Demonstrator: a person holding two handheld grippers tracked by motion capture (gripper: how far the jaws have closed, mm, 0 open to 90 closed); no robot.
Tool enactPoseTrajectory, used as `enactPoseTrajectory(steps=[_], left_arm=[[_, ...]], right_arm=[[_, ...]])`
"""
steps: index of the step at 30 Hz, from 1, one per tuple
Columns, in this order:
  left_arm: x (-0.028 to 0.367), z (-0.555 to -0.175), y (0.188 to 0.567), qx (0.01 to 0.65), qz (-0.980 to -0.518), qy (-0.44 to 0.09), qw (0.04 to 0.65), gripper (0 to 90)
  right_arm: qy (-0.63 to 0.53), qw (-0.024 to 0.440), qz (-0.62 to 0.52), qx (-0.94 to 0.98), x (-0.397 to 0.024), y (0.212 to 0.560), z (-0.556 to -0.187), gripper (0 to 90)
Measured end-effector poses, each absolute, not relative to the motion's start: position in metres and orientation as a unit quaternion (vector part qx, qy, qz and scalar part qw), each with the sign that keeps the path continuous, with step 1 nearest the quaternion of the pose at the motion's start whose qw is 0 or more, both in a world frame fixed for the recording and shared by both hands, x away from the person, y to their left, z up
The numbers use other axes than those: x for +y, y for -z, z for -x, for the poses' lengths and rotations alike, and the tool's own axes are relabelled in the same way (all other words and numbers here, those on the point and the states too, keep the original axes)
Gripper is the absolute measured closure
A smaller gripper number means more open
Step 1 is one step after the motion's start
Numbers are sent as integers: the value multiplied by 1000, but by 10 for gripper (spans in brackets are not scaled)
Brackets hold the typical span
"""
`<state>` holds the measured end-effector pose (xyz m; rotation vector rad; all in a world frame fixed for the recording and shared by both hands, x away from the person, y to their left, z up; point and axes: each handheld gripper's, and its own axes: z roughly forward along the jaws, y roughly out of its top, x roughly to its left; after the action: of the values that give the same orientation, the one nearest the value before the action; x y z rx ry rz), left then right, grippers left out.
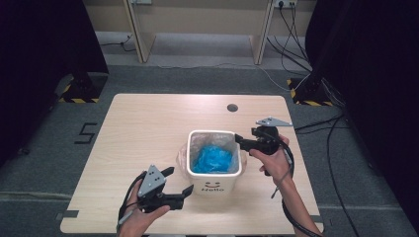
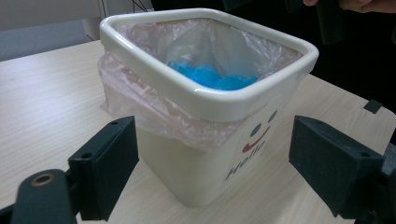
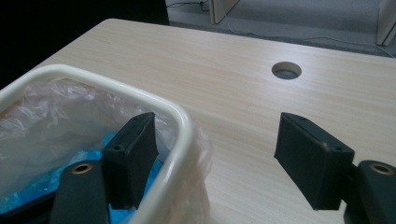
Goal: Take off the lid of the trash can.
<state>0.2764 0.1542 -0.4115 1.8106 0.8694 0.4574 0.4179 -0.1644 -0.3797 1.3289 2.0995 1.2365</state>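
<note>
High view: wooden table (image 1: 143,128) on grey carpet (image 1: 207,79).

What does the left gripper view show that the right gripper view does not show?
Left gripper view alone: the smiley face and "Hello" print on the bin's front, and the bin's whole outer wall.
Right gripper view alone: the round hole in the table, and one jaw of the right gripper inside the bin's rim, the other outside.
Both: the white bin, its clear liner and the blue material inside.
</note>
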Motion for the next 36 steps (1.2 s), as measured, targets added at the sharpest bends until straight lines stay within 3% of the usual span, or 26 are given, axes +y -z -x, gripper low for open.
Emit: enactPoseTrajectory(steps=[30,36], left_arm=[[132,-298,415,350,-777,-201,482,150],[129,-301,420,349,-782,-206,473,150]], right_arm=[[-401,167,-435,789,-136,388,-439,534],[-389,164,-418,804,-133,389,-435,614]])
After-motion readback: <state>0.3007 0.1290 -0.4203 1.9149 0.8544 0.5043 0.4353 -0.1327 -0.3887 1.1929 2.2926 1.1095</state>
